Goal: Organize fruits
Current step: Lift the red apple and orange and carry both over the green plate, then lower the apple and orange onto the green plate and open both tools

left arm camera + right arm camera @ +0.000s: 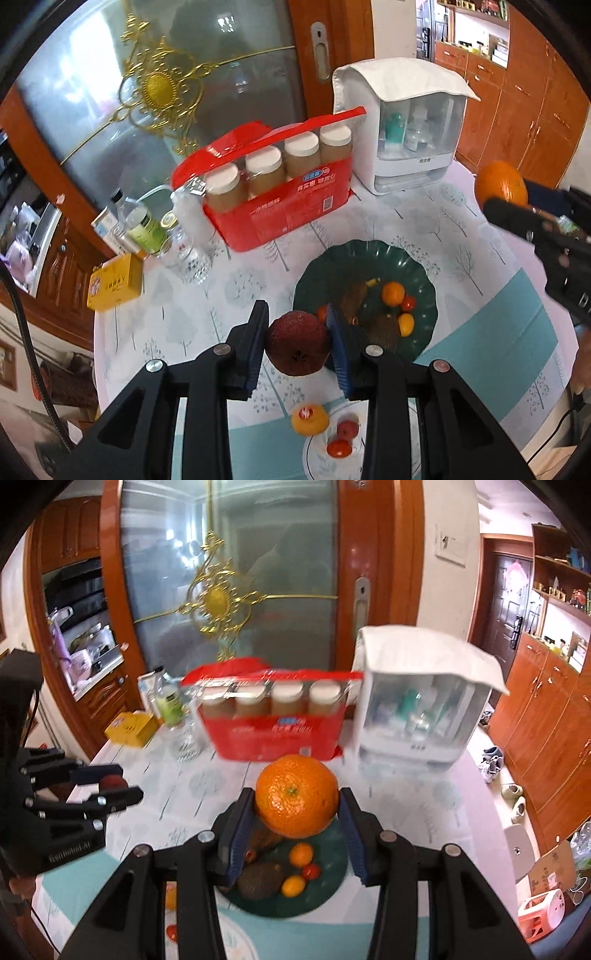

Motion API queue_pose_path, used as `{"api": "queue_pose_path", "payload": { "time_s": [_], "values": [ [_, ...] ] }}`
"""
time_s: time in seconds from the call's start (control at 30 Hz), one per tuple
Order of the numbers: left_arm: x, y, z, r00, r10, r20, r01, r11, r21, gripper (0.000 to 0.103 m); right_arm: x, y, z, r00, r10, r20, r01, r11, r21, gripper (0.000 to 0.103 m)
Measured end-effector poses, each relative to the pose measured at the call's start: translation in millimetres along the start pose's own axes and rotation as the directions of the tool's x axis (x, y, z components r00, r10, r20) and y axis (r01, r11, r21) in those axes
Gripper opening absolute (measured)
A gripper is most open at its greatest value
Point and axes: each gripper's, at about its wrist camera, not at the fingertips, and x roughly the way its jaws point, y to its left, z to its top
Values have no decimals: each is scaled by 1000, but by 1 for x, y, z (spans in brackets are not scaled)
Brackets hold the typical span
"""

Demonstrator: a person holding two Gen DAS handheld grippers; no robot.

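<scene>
The table point(491, 295) in its tree-print cloth carries everything, and the dark green plate point(421, 269) near its middle is the landmark. Behind the plate stand a white cabinet point(406, 147) and a red pack of jars point(280, 192).

The right gripper point(297, 814) is clamped on a large orange point(297, 795), held in the air above the plate's far rim. The left gripper point(297, 341) is clamped on a dark red apple point(298, 343), held above the cloth just off the plate's left edge.

On the plate lie an avocado point(260, 880), small oranges and a cherry tomato point(311, 871). Nearer the person than the plate sits a light saucer point(314, 454) with a few small fruits.

Risks, as I judge them: the orange is round and wide for the pads, so a slack grip could drop it onto the small fruit and scatter it. Both grippers heading for the plate together could collide. The apple, released from height, could roll off the shallow rim.
</scene>
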Motion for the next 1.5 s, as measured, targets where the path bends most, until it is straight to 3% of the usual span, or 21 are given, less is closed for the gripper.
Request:
{"api": "queue_pose_path", "payload": {
  "time_s": [0.17,0.33,0.53,0.8,1.0,1.07,1.1,1.17,1.5],
  "values": [
    [35,-11,25,999,0,-54,1,1000,19,31,33,-17,14,999,-26,-47,27,1000,13,45],
    [96,-20,32,991,12,-133,-7,999,38,31,94,-32,-5,983,-30,-182,38,998,44,46],
    [173,-21,26,962,-42,-270,39,999,-18,31,161,-40,-49,944,6,-329,26,995,92,46],
    [245,-31,17,933,-78,-353,63,997,-55,31,228,-40,-84,895,42,-444,17,992,128,46],
    [277,-37,10,920,-99,-379,80,995,-65,32,255,-40,-97,871,54,-489,13,991,132,47],
    [285,-38,8,916,-103,-387,82,994,-70,42,256,-40,-98,874,70,-481,-4,991,136,47],
    [288,-39,7,913,-111,-393,89,993,-76,56,257,-40,-99,874,74,-481,-8,991,137,47],
    [285,-39,7,920,-121,-374,98,992,-79,65,257,-41,-99,874,78,-480,-12,990,138,48],
    [267,-28,2,933,-120,-339,92,991,-97,71,239,-44,-93,889,120,-441,-43,983,180,51]
  ]
}}
